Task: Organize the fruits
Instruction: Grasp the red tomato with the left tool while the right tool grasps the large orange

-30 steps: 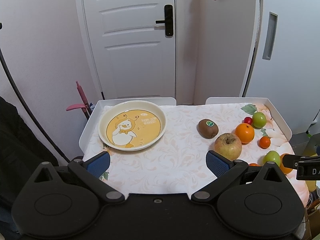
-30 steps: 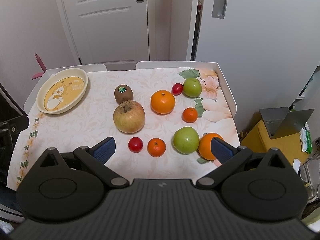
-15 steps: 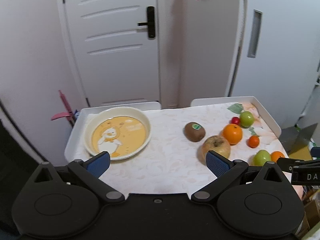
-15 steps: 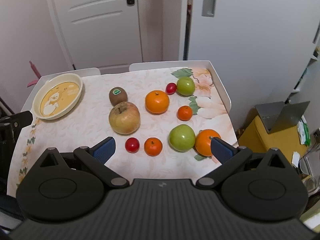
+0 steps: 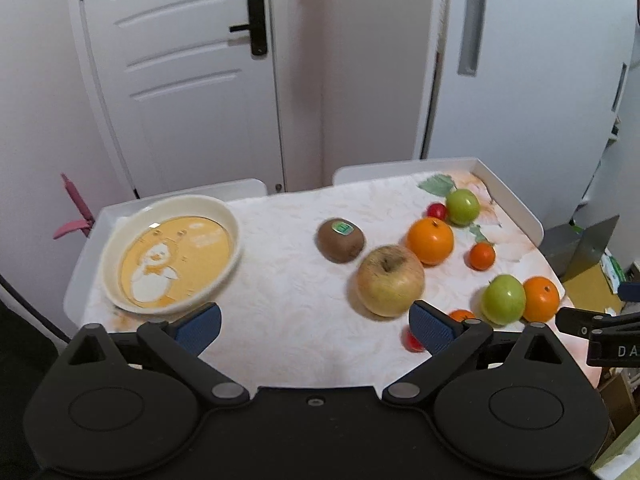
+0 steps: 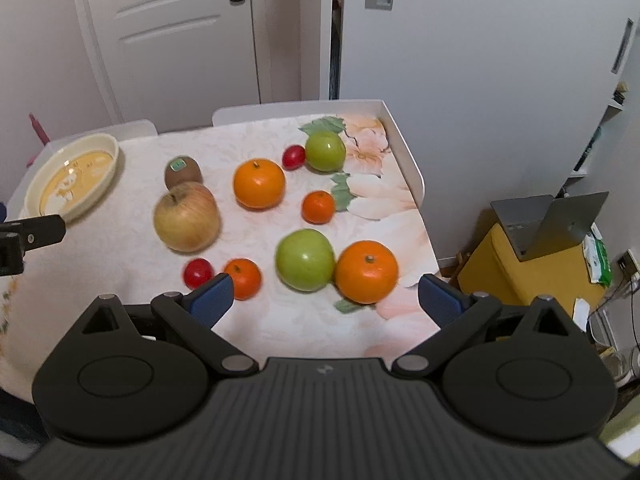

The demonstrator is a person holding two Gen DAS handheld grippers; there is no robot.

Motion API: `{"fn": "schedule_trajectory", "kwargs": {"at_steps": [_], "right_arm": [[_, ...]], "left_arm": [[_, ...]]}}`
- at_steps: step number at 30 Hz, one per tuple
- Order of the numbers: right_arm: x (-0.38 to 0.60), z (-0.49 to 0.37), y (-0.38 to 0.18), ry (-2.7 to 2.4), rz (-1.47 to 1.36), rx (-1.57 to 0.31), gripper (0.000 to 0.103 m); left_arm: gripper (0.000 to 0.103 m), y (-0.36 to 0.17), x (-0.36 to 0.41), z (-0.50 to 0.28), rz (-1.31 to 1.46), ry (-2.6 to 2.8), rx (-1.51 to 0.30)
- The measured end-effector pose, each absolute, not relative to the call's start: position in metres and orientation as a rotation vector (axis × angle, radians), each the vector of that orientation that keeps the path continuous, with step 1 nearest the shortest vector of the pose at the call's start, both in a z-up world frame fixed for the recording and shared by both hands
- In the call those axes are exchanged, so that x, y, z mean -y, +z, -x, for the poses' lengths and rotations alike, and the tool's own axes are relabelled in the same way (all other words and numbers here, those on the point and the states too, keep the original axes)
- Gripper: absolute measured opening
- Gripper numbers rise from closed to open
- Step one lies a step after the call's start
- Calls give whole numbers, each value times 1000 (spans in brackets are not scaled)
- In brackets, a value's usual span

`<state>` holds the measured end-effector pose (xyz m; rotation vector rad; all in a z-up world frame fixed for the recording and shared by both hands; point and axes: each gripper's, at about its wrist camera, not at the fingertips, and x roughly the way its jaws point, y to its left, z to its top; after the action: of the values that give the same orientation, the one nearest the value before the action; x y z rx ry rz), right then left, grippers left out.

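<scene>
A cream plate (image 5: 224,210) with a duck picture sits at the table's left. To its right lie a kiwi (image 5: 341,240), a big yellowish apple (image 5: 390,286), a large orange (image 5: 430,241), a small tangerine (image 5: 482,256), a green apple (image 5: 463,207) and a cherry tomato (image 5: 436,211). My left gripper (image 5: 316,328) hovers over bare cloth, its jaws closing a little with nothing between them. Just beyond my right gripper (image 6: 326,299), which is open and holds nothing, lie another green apple (image 6: 305,260) and orange (image 6: 366,272). A tangerine (image 6: 242,278) and red tomato (image 6: 197,272) lie by its left finger.
The table is a white tray (image 6: 404,148) with raised rims under a floral cloth. A white door and cabinet stand behind it. A yellow stool (image 6: 532,264) with a grey stand is on the floor at the right, and a pink object (image 5: 74,208) at the left.
Both grippers have come forward and lower over the table, so the fruit looks larger and closer. The left view has swung toward the fruit, and its fingertips stand slightly closer together.
</scene>
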<state>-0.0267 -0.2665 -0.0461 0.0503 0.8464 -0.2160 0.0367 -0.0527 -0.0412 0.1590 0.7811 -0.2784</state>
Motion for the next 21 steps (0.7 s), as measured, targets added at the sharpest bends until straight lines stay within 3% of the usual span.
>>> {"fn": "schedule_trajectory", "kwargs": {"at_steps": [21], "right_arm": [[336, 5, -129, -7, 87, -866, 97]], "left_arm": [[84, -135, 142, -48, -220, -198, -846]]}}
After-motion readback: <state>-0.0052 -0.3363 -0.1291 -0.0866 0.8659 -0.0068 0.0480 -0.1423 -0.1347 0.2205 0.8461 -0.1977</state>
